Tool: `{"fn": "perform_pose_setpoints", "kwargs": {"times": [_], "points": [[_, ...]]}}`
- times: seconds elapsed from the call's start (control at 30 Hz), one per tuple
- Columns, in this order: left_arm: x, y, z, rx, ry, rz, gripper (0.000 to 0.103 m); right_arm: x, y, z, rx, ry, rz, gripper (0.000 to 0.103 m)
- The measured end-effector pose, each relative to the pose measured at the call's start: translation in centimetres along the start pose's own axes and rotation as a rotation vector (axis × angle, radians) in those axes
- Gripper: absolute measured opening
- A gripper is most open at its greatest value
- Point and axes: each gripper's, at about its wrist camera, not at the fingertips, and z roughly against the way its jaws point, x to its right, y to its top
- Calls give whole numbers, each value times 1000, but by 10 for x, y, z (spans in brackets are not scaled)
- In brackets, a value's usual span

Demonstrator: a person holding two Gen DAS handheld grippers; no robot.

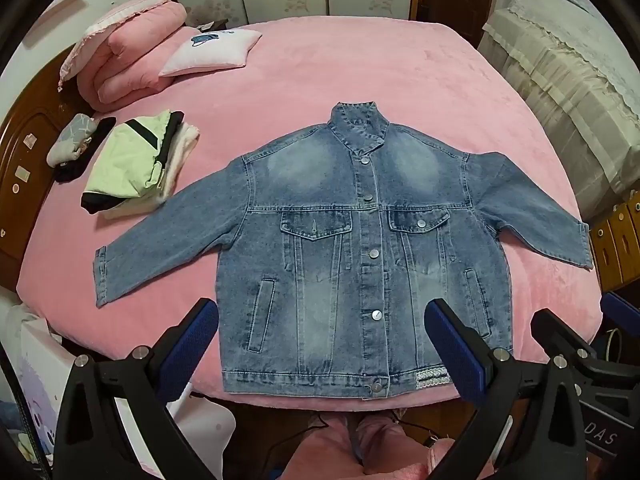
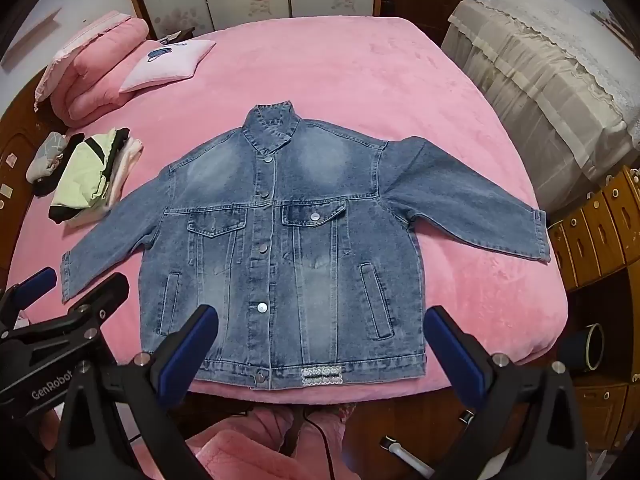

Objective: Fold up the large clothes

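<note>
**Inspector:** Currently, what is the condition of each claw?

**Operator:** Left gripper (image 1: pixel 320 316): jaws spread wide, nothing between the blue pads, tilted down above the lower front of the denim jacket (image 1: pixel 352 240). Right gripper (image 2: pixel 320 320): the same condition, jaws wide and empty, above the jacket's hem. Neither touches the fabric.

**Inspector:** Position of the garment?

**Operator:** The denim jacket lies flat, front up and buttoned, on the pink bed (image 1: pixel 360 64). Collar points to the far side; hem lies at the near edge. Both sleeves are spread outward and angled toward the near side.

**Inspector:** Surrounding items?

**Operator:** A stack of folded clothes (image 1: pixel 136 164) sits well apart, beyond the left sleeve. A small pillow (image 1: pixel 212 52) and a folded pink quilt (image 1: pixel 132 56) occupy the far left corner.
</note>
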Motion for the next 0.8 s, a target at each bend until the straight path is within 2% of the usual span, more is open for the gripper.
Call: {"fn": "perform_pose_setpoints", "kwargs": {"times": [0.23, 0.8], "points": [[8, 0, -1, 4, 7, 9, 102, 3, 1, -1, -1, 6, 1, 103], [2, -3, -3, 1, -11, -2, 102, 14, -3, -4, -2, 5, 4, 103]]}}
